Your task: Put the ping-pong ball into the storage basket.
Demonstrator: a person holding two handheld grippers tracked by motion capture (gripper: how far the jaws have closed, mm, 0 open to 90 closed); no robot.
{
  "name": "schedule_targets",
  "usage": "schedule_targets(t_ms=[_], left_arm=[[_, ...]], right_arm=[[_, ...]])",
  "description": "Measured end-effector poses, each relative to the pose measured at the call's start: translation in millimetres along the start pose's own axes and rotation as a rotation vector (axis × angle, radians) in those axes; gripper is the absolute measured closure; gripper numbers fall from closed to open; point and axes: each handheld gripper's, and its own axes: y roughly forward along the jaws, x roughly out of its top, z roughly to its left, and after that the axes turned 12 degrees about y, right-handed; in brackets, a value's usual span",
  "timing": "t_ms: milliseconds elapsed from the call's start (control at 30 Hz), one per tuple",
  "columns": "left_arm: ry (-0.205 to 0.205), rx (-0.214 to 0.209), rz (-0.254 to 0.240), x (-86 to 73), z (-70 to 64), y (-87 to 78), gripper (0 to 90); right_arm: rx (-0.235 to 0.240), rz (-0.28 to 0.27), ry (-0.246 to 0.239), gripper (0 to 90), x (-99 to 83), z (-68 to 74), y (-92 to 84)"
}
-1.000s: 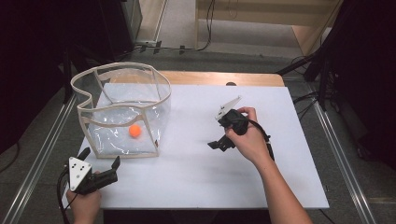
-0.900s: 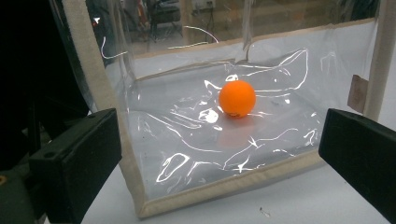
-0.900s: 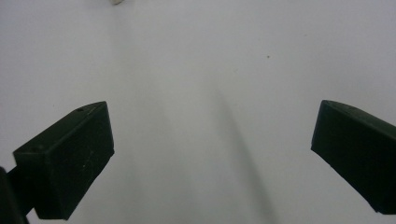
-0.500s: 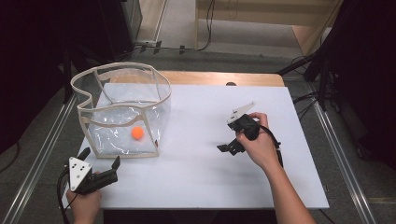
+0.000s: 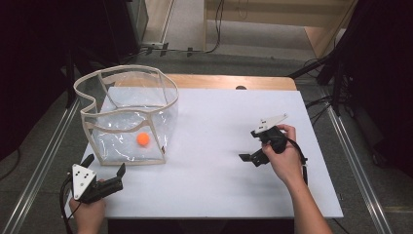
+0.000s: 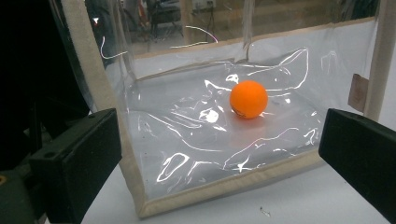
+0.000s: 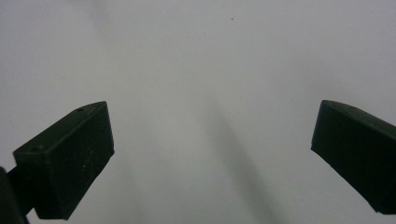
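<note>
White table [image 5: 214,146] — clear bag [image 5: 127,117] on its left side

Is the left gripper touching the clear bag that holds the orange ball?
Apart. In the high view the left gripper sits short of the clear bag, with white table between them. The orange ball lies inside, beyond the open jaws.

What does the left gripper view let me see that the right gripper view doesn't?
The left gripper view looks through the wall of the clear bag with its cream edging, at the orange ball resting on the bag's crinkled floor, with a blurry room behind.

The right gripper view looks at bare white tabletop, plain apart from a faint shadow and a speck or two.

Both share two black jaws rising from the bottom corners, set wide apart with nothing between them, so the left gripper and the right gripper are open. Both also catch some of the white tabletop.
</note>
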Motion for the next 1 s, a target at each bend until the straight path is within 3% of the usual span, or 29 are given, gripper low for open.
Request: schedule_targets(t_ms=[1000], left_arm=[[0.01, 0.003, 0.002, 0.0, -1.0, -0.2, 0.0]], right_arm=[[-0.023, -0.189, 0.14, 0.0, -82.8, -26.8, -29.1]])
